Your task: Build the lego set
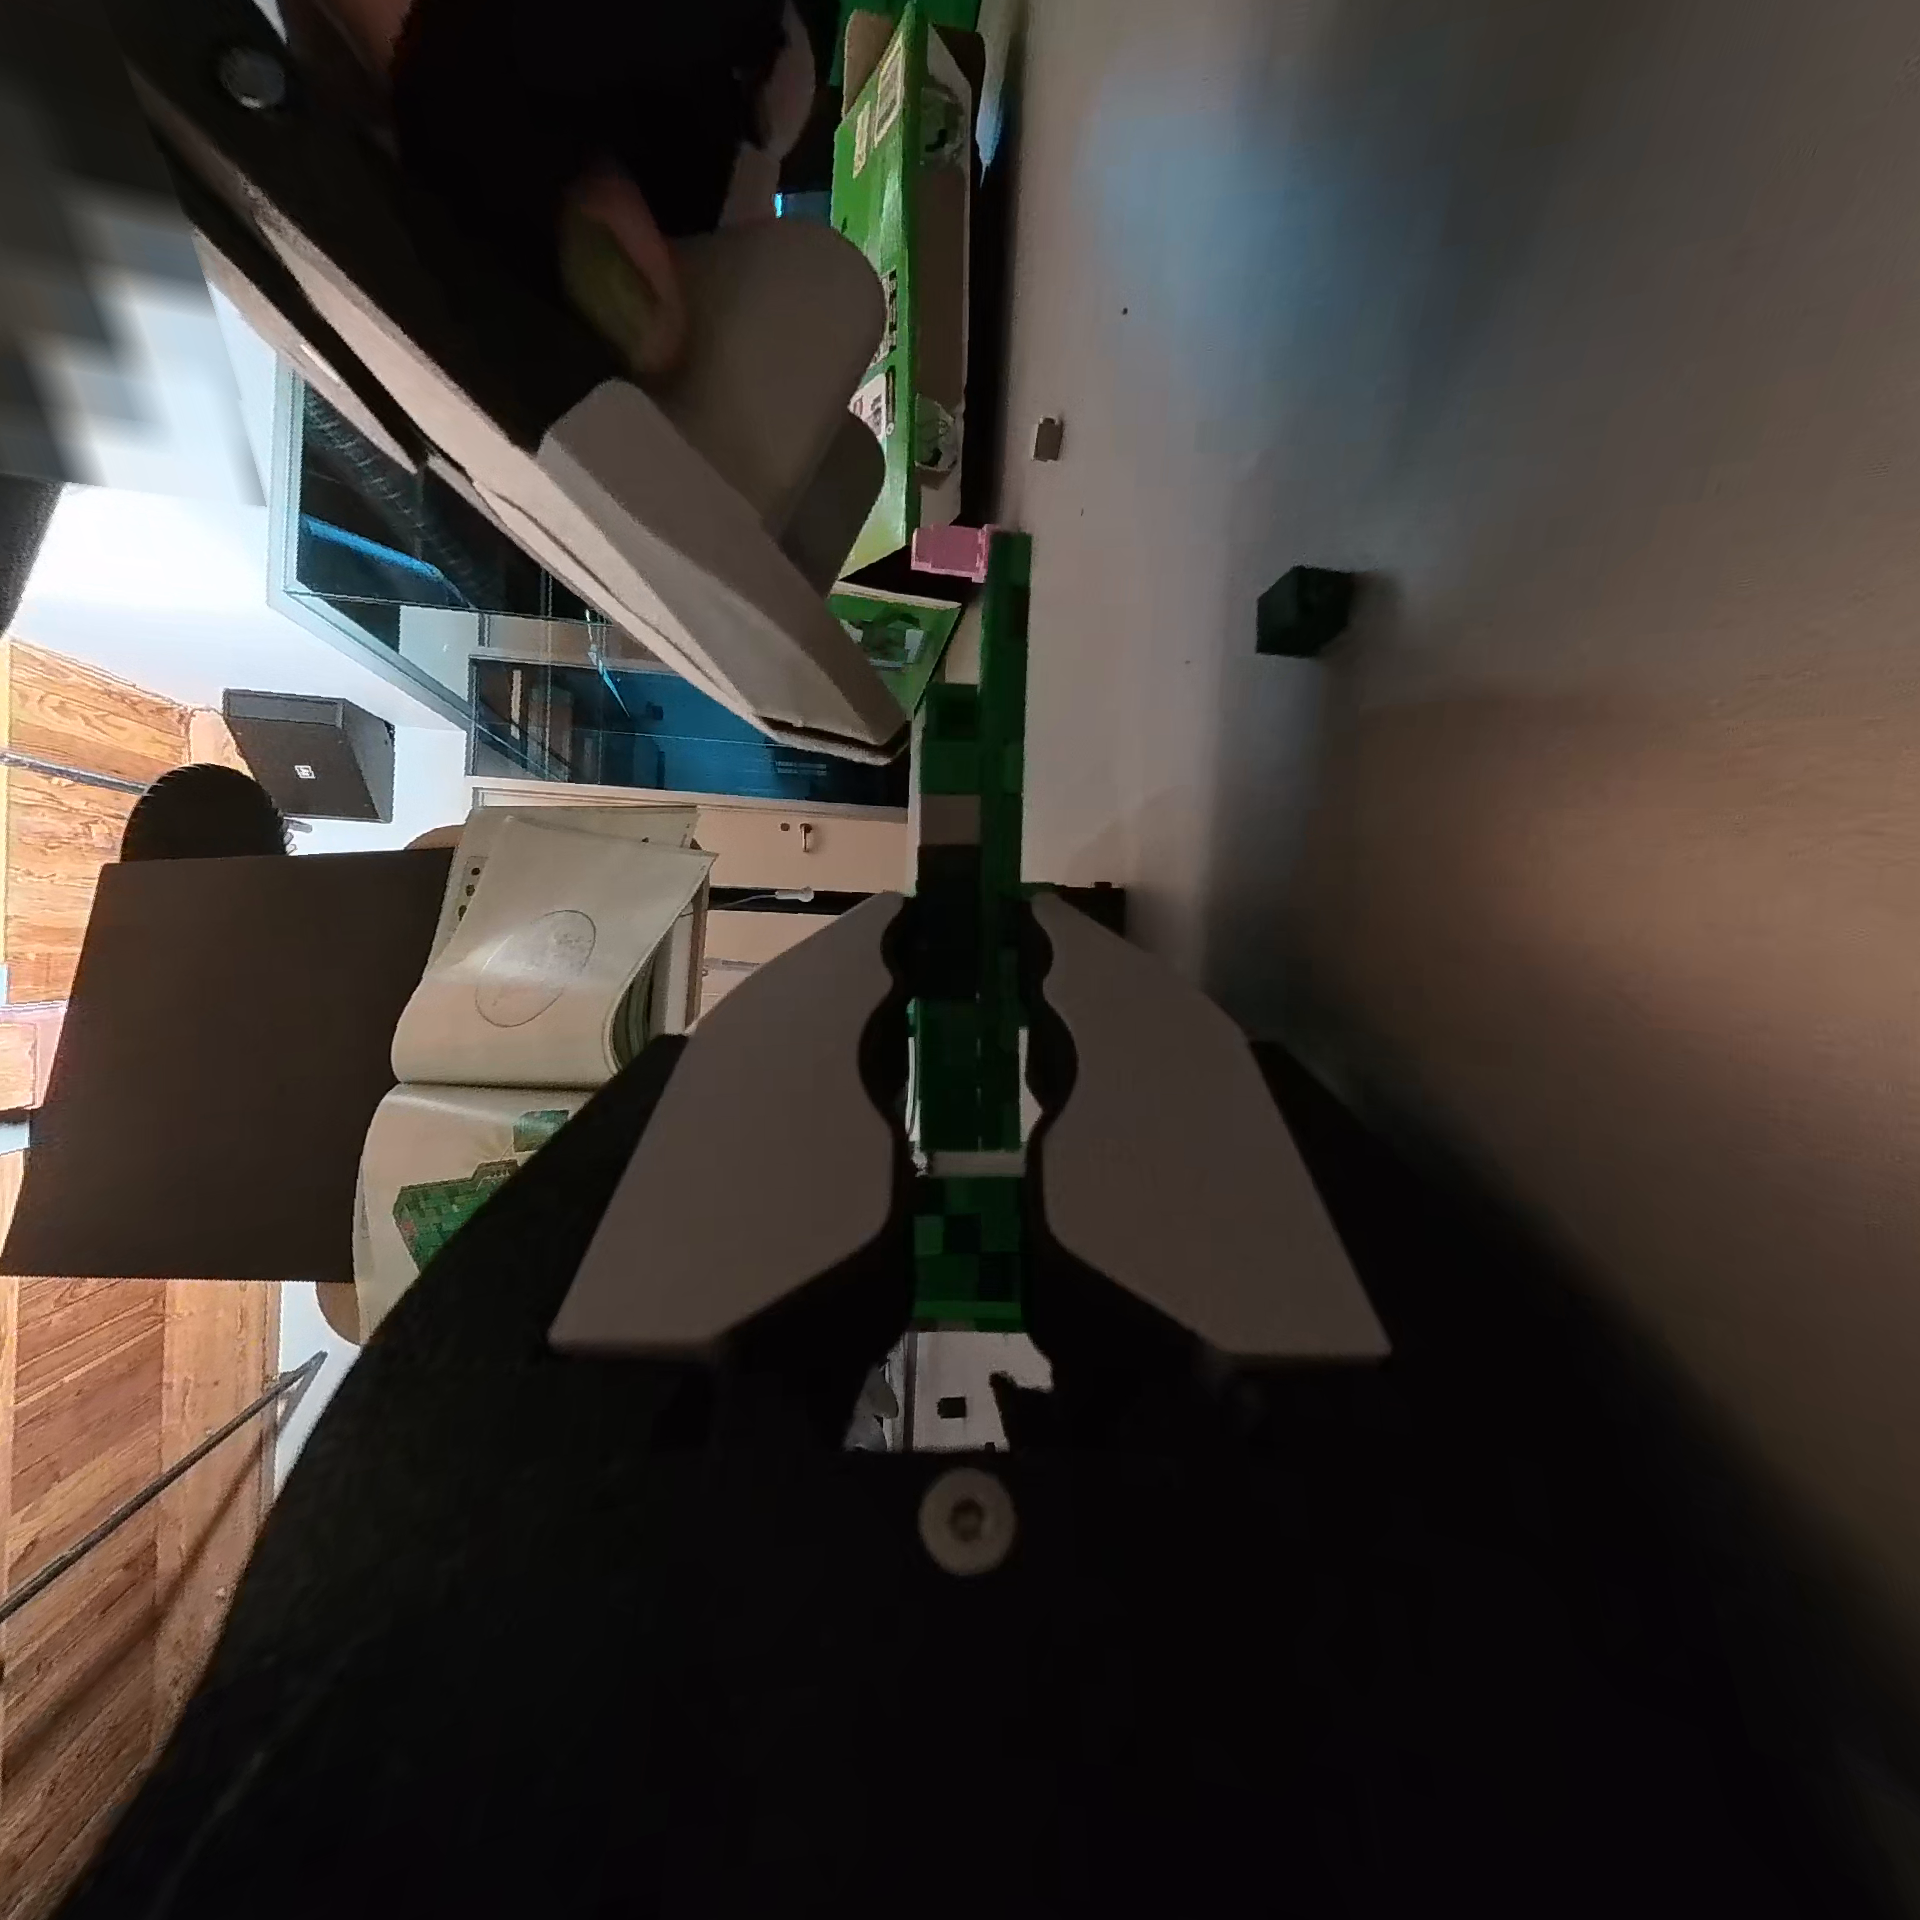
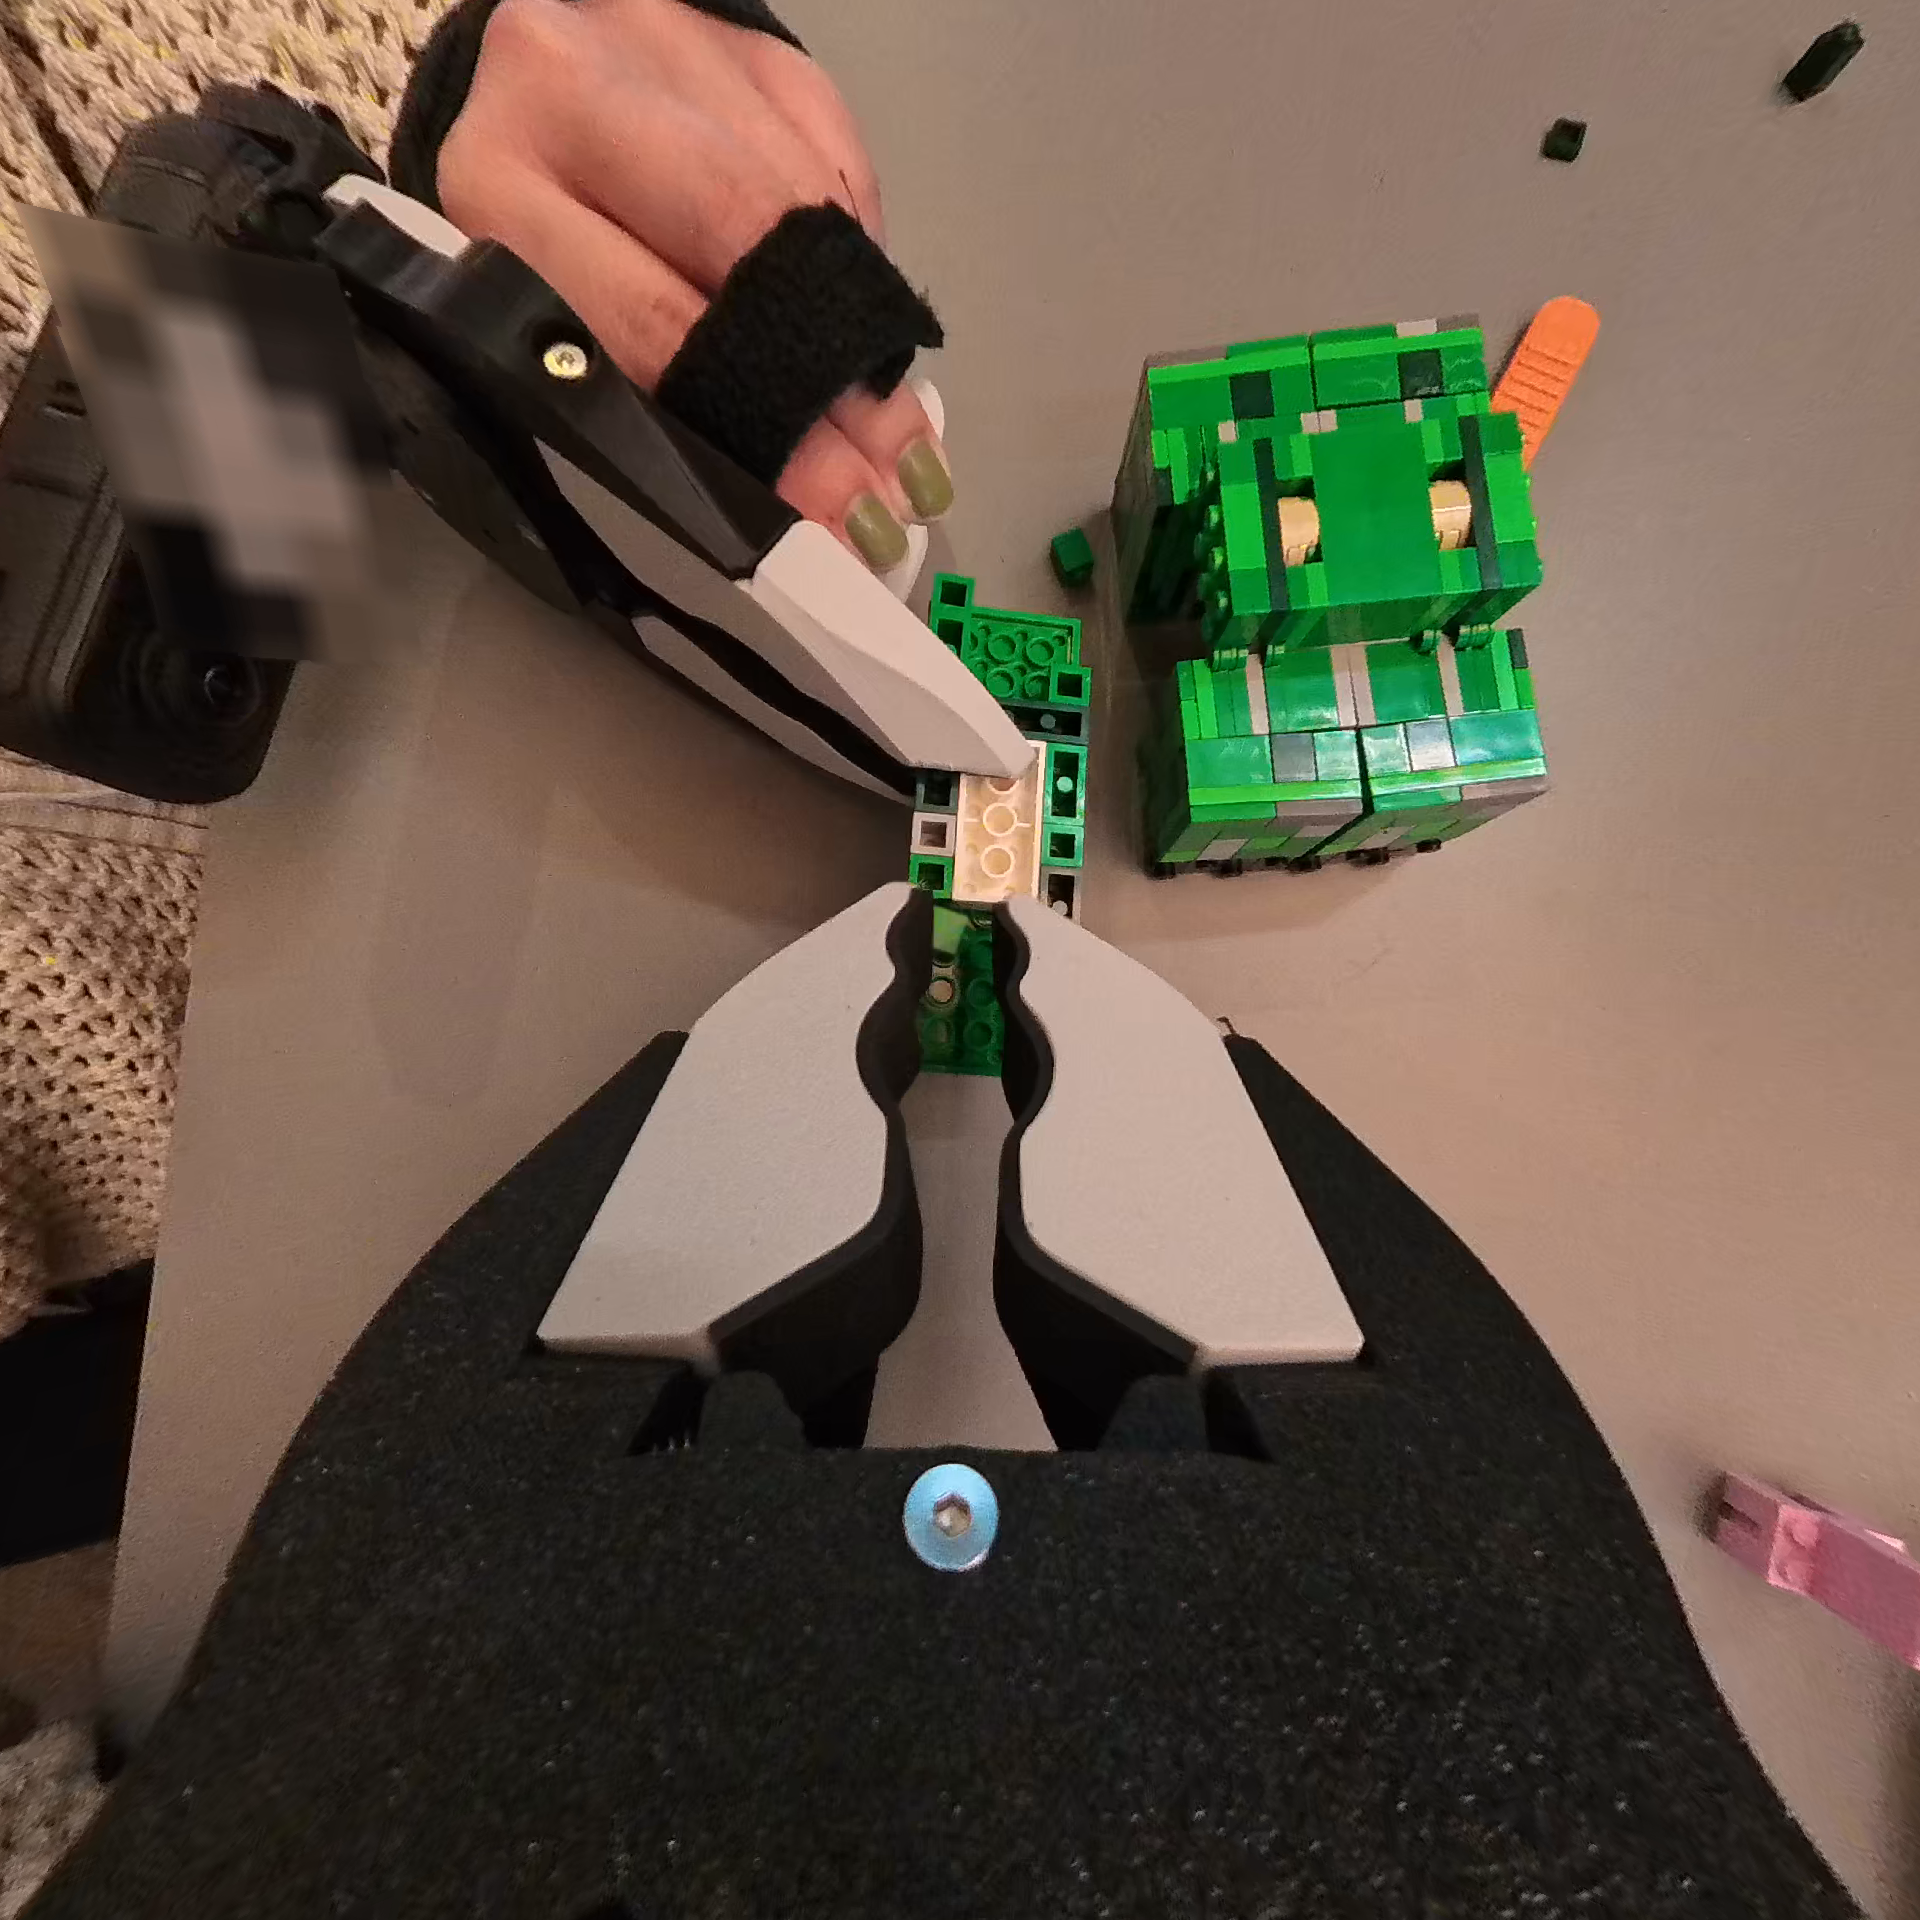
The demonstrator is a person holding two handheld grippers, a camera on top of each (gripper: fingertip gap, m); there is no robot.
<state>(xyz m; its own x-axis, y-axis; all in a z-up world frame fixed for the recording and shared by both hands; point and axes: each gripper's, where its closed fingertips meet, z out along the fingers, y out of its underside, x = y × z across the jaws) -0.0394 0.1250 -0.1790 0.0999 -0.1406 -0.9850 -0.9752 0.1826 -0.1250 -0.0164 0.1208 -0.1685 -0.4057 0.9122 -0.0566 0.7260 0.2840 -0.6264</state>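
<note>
Both grippers, right (image 2: 956, 914) and left (image 1: 966, 935), are pinched on the flat green brick panel (image 2: 1023, 665) between them; uneven squeezing could crack its tan brick (image 2: 997, 831) loose.

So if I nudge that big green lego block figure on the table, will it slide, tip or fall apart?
The big green figure sits broad and squat on the table, so it would probably slide rather than tip. It looks like two stacked chunks with a seam between, so a hard shove might split it there. Its glossy plastic faces may feel slippery in the jaws.
</note>
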